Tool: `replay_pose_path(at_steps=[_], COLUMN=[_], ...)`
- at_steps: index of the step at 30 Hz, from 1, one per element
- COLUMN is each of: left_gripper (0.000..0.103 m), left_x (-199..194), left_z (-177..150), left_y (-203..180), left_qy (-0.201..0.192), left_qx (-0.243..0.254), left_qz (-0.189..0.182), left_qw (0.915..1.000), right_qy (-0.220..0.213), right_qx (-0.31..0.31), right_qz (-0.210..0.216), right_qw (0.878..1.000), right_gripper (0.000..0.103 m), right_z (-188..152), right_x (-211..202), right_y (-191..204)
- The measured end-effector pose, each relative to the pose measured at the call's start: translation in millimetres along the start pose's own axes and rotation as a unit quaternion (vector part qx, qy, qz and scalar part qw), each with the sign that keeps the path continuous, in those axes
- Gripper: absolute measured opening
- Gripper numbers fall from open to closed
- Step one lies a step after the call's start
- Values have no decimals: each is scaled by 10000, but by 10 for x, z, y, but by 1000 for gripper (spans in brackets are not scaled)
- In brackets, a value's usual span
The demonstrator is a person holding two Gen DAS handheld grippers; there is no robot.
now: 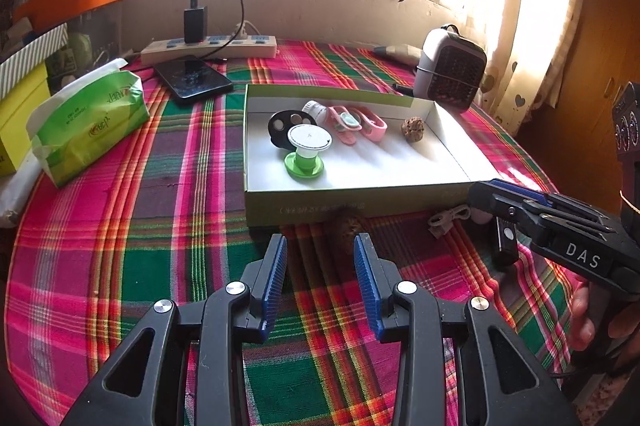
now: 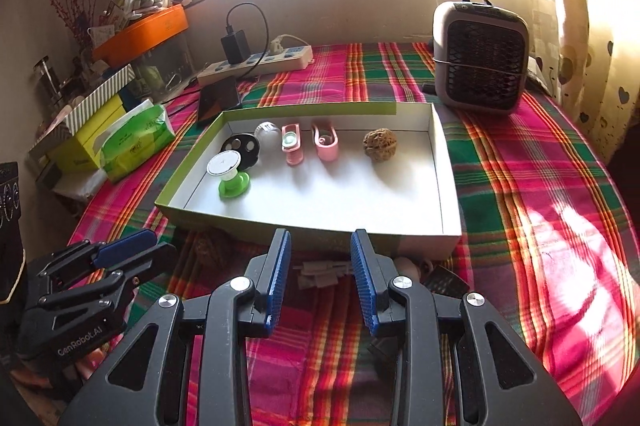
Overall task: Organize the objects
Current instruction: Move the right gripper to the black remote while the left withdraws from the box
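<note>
Gathering the last loose items off the plaid surface [image 1: 120, 234] into the shallow box [image 1: 360, 204] seems the step in hand. Both tools hover empty, jaws apart, before the box's near wall: the left tool [image 1: 320, 280] faces a brown walnut [image 1: 347, 226] against that wall, the right tool [image 2: 320, 280] a small white clip [image 2: 320, 274]. Next, each probably needs lowering around its item.

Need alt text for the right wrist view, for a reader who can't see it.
The right gripper hangs open over a plaid tablecloth, just short of a shallow box holding a walnut, two pink clips and a green spool. The left gripper is at lower left.
</note>
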State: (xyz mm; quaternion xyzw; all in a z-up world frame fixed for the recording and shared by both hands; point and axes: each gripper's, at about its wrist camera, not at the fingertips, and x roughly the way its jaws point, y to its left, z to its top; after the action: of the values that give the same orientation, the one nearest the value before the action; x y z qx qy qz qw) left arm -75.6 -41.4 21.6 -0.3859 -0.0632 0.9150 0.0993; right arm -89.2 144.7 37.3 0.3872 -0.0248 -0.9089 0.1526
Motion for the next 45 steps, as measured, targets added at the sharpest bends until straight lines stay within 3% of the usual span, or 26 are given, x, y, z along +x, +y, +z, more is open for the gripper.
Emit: replay_pose_path(at_steps=[4, 16, 25, 45], left_gripper=[33, 34, 37, 37], left_x=[48, 179, 219, 238], left_z=[-23, -23, 10, 32], left_y=[14, 21, -4, -54], left_qy=[63, 234, 250, 274], left_qx=[-47, -140, -148, -118], left_qz=[-48, -159, -145, -144], left_qw=[10000, 9995, 9995, 9995], right_qy=[-126, -65, 11, 334], right_qx=[60, 235, 240, 367], right_qz=[-118, -308, -668, -1153], right_qw=[9998, 9992, 9975, 9921], right_gripper=[42, 43, 48, 48], right_z=[-66, -317, -319, -391], right_x=[-94, -135, -82, -41], right_y=[-72, -281, -288, -499])
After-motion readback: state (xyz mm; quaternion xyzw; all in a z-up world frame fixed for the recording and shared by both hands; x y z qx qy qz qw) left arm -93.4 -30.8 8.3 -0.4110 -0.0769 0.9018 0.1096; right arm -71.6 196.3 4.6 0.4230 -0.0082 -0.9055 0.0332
